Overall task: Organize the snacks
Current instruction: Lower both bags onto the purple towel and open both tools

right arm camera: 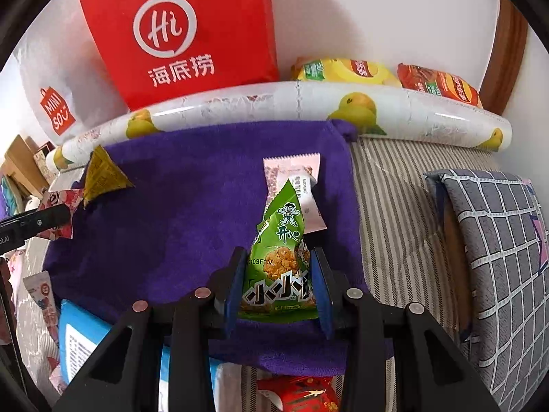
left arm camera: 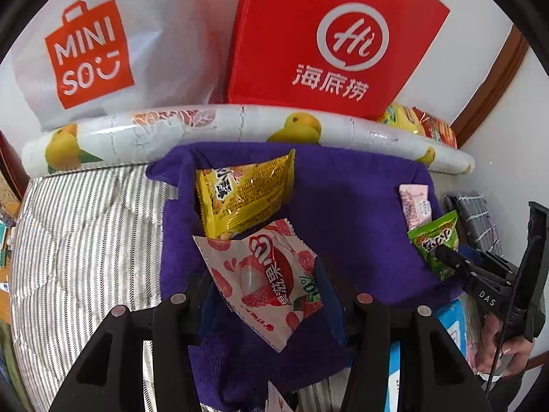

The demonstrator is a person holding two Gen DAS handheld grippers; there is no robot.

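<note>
My left gripper point(left arm camera: 266, 292) is shut on a white and red lychee jelly packet point(left arm camera: 267, 285), held over a purple towel point(left arm camera: 343, 206). A yellow snack packet point(left arm camera: 243, 195) lies on the towel just beyond it. My right gripper point(right arm camera: 279, 281) is shut on a green snack packet point(right arm camera: 281, 261), standing upright above the towel point(right arm camera: 192, 213). A pink packet point(right arm camera: 295, 182) lies right behind it. In the left wrist view the right gripper point(left arm camera: 446, 257) and the green packet point(left arm camera: 437, 240) show at the right, beside the pink packet point(left arm camera: 415, 206).
A white Miniso bag point(left arm camera: 89, 55) and a red Haidilao bag point(left arm camera: 329, 41) stand against the wall behind a rolled fruit-print sheet point(left arm camera: 240, 127). Chip bags point(right arm camera: 387, 75) lie behind the roll. A grey checked cushion point(right arm camera: 497, 240) is right. A blue box point(right arm camera: 82, 333) and red packet point(right arm camera: 298, 395) lie near.
</note>
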